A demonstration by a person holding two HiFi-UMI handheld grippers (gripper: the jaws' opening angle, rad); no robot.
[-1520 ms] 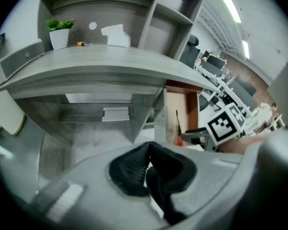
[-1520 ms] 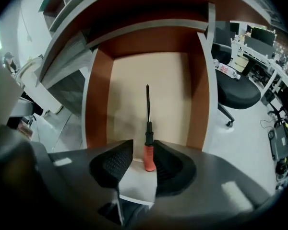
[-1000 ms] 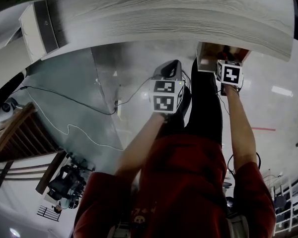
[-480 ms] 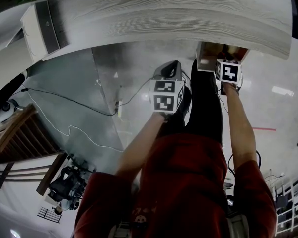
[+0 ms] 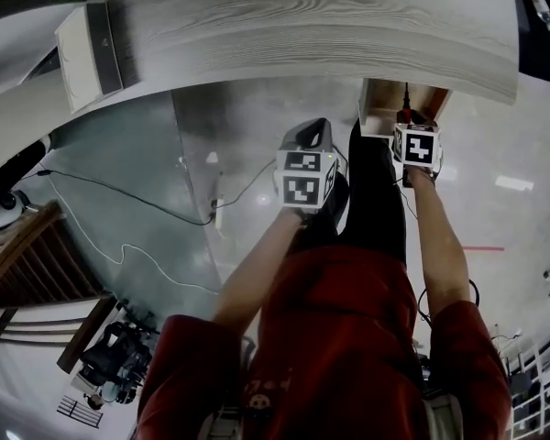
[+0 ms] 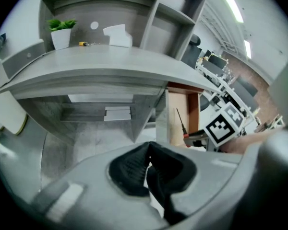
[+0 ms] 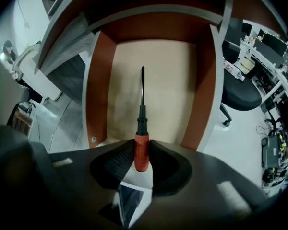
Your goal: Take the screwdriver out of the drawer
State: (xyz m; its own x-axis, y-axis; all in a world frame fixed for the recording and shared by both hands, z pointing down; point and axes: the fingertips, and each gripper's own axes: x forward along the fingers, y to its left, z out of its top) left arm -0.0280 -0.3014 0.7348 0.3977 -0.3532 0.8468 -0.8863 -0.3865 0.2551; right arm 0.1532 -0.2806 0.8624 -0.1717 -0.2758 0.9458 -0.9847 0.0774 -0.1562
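Observation:
A screwdriver (image 7: 140, 150) with a red handle and a thin black shaft points away from me over the pale floor of the open wooden drawer (image 7: 173, 95). My right gripper (image 7: 141, 147) is shut on its red handle. It hangs inside the drawer mouth and points steeply down. The head view has this right gripper (image 5: 406, 122) at the drawer (image 5: 380, 108) under the grey desk's (image 5: 302, 26) edge. My left gripper (image 5: 306, 136) hangs to the left of the drawer over the floor. In its own view the left gripper (image 6: 149, 150) is shut on nothing, and the screwdriver (image 6: 181, 123) shows to its right.
On the desk (image 6: 110, 63) stand a potted plant (image 6: 61, 32), a white box (image 6: 117, 35) and a small yellow tool (image 6: 84, 43), with shelves behind them. A cable (image 5: 119, 191) runs over the floor at the left. An office chair (image 7: 240, 95) stands right of the drawer.
Both grippers have risen a little towards the desk edge. The screwdriver's shaft now shows above the right gripper's cube at the drawer.

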